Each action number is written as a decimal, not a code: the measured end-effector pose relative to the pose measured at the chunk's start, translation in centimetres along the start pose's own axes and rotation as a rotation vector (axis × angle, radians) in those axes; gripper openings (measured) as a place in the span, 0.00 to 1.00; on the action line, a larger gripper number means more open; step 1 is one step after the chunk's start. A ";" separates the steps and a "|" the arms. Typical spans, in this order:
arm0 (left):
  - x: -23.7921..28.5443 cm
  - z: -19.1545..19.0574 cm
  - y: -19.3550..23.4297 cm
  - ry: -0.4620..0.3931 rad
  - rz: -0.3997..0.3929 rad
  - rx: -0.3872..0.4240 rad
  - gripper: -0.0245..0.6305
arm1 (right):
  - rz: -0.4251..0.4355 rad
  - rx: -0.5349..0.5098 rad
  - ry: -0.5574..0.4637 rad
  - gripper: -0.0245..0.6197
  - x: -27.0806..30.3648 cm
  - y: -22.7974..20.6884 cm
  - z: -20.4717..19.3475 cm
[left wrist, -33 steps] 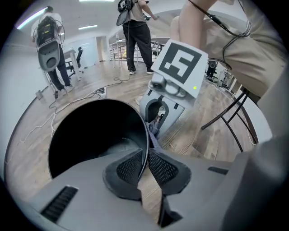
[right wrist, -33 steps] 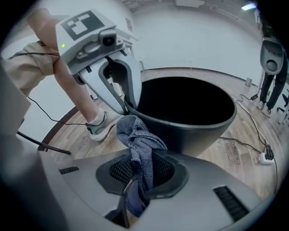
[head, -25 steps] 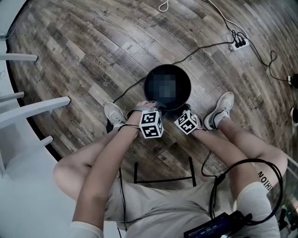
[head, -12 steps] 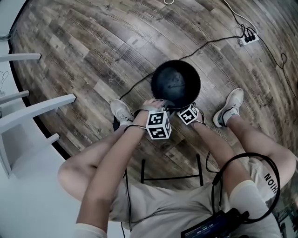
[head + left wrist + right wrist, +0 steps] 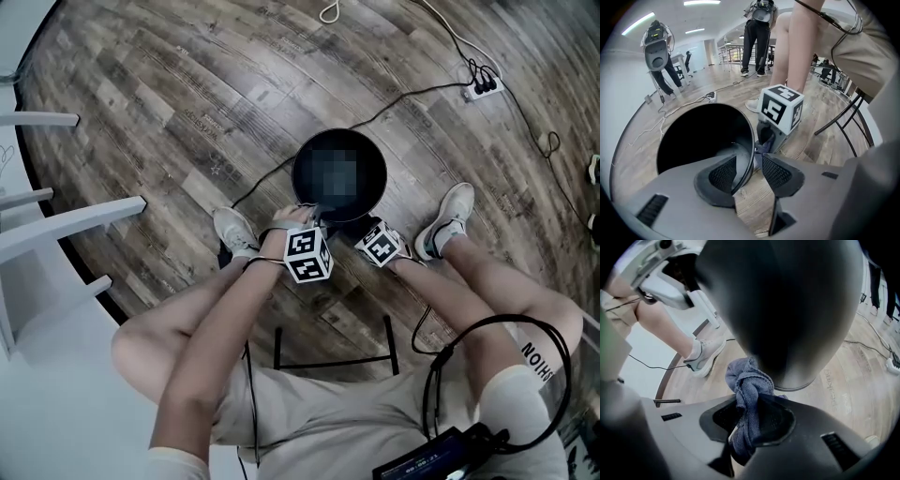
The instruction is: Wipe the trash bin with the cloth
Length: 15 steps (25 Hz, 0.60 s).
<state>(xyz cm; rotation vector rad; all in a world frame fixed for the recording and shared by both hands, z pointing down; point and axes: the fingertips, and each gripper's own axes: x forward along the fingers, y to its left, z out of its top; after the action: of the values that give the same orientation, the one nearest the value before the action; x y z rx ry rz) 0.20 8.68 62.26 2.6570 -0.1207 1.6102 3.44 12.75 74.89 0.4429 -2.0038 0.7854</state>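
My left tongs (image 5: 750,169) have just been opening. Their jaws now stand apart astride the rim of the bin (image 5: 705,136) without pinching it. The bin is round, black and glossy, upright on the wood floor (image 5: 187,112). My right tongs (image 5: 752,417) clamp a bunched blue-grey cloth (image 5: 747,380) right by its outer wall.

"NOIH" on shorts (image 5: 531,367); "speaking" on floor (image 5: 848,399)
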 end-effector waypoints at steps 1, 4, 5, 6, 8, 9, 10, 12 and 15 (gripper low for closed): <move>-0.3 -0.2 0.5 0.005 0.011 0.000 0.29 | 0.011 -0.009 -0.010 0.16 -0.7 0.6 0.1; -1.1 -1.4 2.0 0.037 0.031 0.037 0.32 | 0.035 -0.025 -0.045 0.16 -3.0 2.3 1.0; -1.2 -2.1 2.1 0.059 0.029 0.071 0.32 | 0.043 -0.030 -0.060 0.16 -3.8 2.9 1.5; -1.2 -2.9 2.2 0.086 0.026 0.112 0.32 | 0.049 -0.036 -0.077 0.16 -4.6 3.5 2.0; -1.1 -4.2 2.2 0.129 0.023 0.183 0.32 | 0.058 -0.049 -0.105 0.16 -6.2 4.5 3.0; -1.0 -4.4 2.3 0.139 0.031 0.206 0.31 | 0.062 -0.053 -0.117 0.16 -7.1 4.8 3.4; -0.8 -4.4 2.5 0.147 0.043 0.223 0.30 | 0.065 -0.053 -0.128 0.16 -7.9 5.1 3.8; -0.5 -4.5 2.7 0.162 0.068 0.247 0.27 | 0.068 -0.047 -0.144 0.16 -9.6 5.4 4.3; -0.4 -4.7 2.6 0.170 0.072 0.256 0.27 | 0.068 -0.043 -0.160 0.16 -11.7 6.1 4.8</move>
<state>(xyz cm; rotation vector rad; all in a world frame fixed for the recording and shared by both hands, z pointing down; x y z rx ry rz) -4.33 6.40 64.03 2.7054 -0.0049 1.9904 3.03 13.97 60.96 0.4250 -2.1901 0.7673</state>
